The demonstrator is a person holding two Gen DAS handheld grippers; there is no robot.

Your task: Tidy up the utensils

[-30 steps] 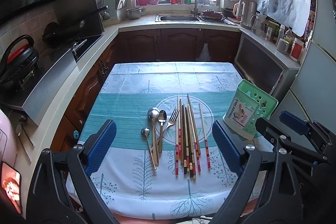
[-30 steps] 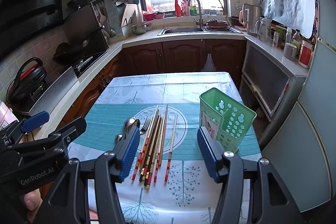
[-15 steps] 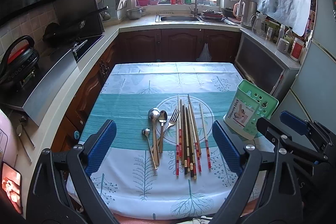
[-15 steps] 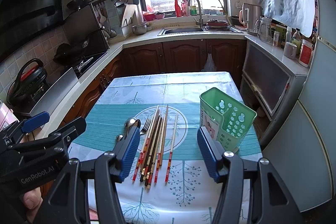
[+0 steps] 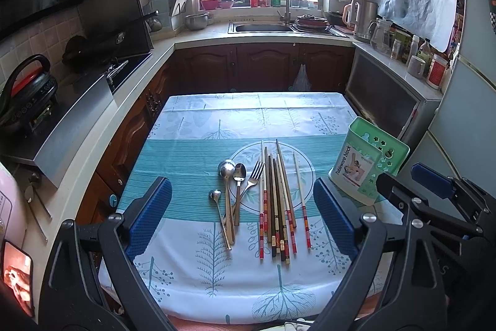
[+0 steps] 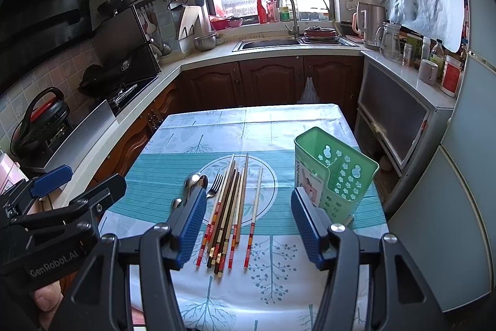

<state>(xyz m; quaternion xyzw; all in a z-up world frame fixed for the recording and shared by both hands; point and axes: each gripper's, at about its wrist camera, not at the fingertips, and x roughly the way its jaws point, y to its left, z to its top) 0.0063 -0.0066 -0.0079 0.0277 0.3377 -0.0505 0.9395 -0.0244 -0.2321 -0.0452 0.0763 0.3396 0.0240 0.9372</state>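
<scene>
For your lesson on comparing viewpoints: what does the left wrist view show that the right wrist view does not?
Only the left wrist view shows all three spoons unobstructed and the holder's printed label. Only the right wrist view looks into the green utensil holder, showing its divided compartments. Both show the chopsticks, the fork and both open hand-held grippers.

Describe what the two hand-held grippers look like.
Both match: the left hand-held gripper and right hand-held gripper have black plastic frames with triangular cut-outs, silver screws at the joints, and two fingers faced with ribbed blue pads. White "GenRobot.AI" lettering marks the left one's body, seen from the right wrist. No cables or sleeves show.
</scene>
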